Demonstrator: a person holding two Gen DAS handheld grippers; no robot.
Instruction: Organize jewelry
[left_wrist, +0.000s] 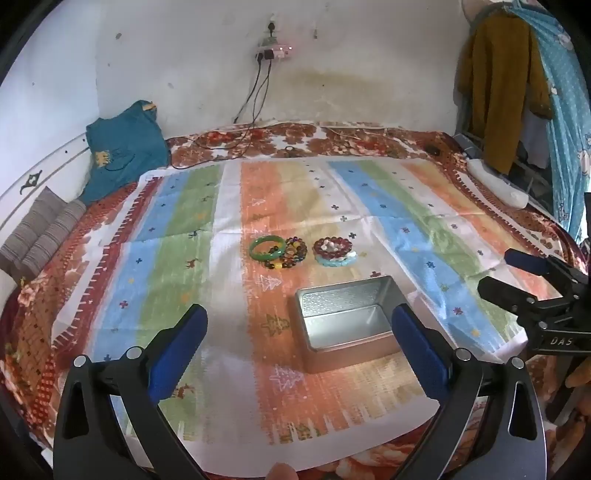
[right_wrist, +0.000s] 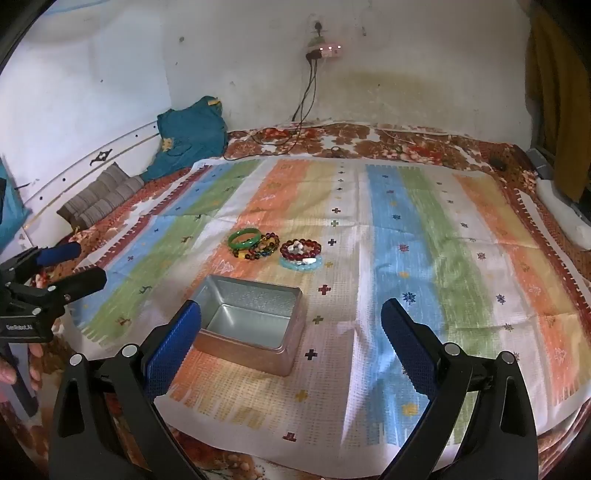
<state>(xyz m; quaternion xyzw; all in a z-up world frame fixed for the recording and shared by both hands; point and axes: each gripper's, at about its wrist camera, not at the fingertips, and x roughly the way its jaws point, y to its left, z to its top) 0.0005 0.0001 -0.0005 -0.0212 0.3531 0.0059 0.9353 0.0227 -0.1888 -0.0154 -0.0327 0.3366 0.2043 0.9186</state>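
Observation:
An open metal tin (left_wrist: 345, 321) (right_wrist: 251, 321) with nothing in it sits on the striped cloth. Behind it lie a green bangle (left_wrist: 266, 246) (right_wrist: 243, 238), a heap of dark multicoloured bead bracelets (left_wrist: 291, 254) (right_wrist: 264, 248), and a red bead bracelet (left_wrist: 330, 249) (right_wrist: 300, 248) stacked on a light blue one (left_wrist: 336, 261) (right_wrist: 300, 264). My left gripper (left_wrist: 299, 319) hangs open above the cloth, short of the tin, holding nothing. My right gripper (right_wrist: 291, 314) is open too, with nothing between its fingers. Each gripper shows at the edge of the other's view: the right gripper (left_wrist: 506, 273), the left gripper (right_wrist: 86, 264).
The striped cloth (left_wrist: 177, 258) (right_wrist: 443, 258) covers a floral bedspread (left_wrist: 37, 314). A teal garment (left_wrist: 125, 147) and grey striped cushions (left_wrist: 44, 229) lie at the back left. Charger cables (left_wrist: 258, 96) hang from a wall socket. Clothes (left_wrist: 509, 92) hang at the right. A white pillow (left_wrist: 498, 182) sits at the right edge.

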